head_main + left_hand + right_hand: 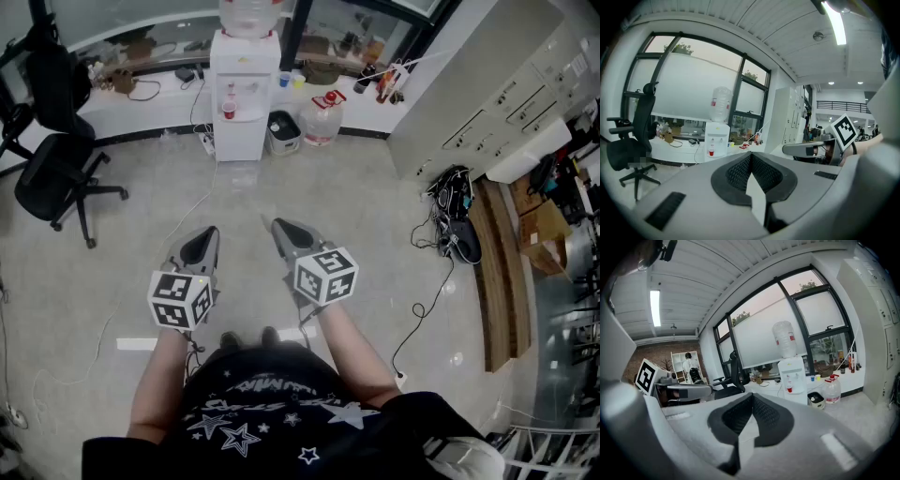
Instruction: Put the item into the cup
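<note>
Both grippers are held out in front of me at waist height, over the floor. My left gripper (208, 232) has its jaws closed together with nothing between them (751, 155). My right gripper (277, 225) is shut and empty as well (751, 396). A small red cup (229, 111) stands in the tap recess of a white water dispenser (244, 94) across the room; the cup shows in the left gripper view (711, 152) and in the right gripper view (789, 389). I see no loose item near the grippers.
A black office chair (56, 178) stands at the left. Beside the dispenser are a bin (283, 131) and a water jug (322, 117). Cables (455, 225) lie by the wooden strip at the right. Small blue and yellow cups (812, 378) sit on the window counter.
</note>
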`<state>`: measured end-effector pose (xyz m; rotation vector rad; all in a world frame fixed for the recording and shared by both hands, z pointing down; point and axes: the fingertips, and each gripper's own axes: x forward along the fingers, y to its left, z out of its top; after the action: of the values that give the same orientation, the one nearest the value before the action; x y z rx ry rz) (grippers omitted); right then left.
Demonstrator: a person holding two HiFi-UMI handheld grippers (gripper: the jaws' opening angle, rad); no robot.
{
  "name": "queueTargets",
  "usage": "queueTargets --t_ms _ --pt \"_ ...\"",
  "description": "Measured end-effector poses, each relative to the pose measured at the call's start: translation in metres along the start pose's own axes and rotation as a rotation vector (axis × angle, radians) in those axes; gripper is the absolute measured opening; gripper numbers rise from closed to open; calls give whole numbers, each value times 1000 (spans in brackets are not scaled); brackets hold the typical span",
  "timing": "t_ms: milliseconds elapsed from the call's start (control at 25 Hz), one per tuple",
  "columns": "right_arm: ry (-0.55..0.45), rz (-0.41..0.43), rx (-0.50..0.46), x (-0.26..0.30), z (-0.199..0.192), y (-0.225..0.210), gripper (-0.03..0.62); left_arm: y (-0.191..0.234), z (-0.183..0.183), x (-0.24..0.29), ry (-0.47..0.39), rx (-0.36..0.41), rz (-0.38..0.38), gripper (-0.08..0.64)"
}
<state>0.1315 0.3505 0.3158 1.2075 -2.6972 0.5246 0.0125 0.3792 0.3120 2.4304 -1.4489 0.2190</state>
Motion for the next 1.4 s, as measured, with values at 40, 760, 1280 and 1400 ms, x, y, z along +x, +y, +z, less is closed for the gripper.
queueTargets --t_ms 40,760,1280,1400 --pt "2 1 0 1 -1 1 0 2 -3 0 4 -4 3 6" --pt "16 -46 -19 26 -11 27 0 42 -15 -26 0 -18 8 6" --pt "26 -101 23 25 -25 44 0 60 -32 -44 43 -9 -35 6" --pt "31 -121 28 23 -29 33 0 59 -35 -39 46 -5 -44 6"
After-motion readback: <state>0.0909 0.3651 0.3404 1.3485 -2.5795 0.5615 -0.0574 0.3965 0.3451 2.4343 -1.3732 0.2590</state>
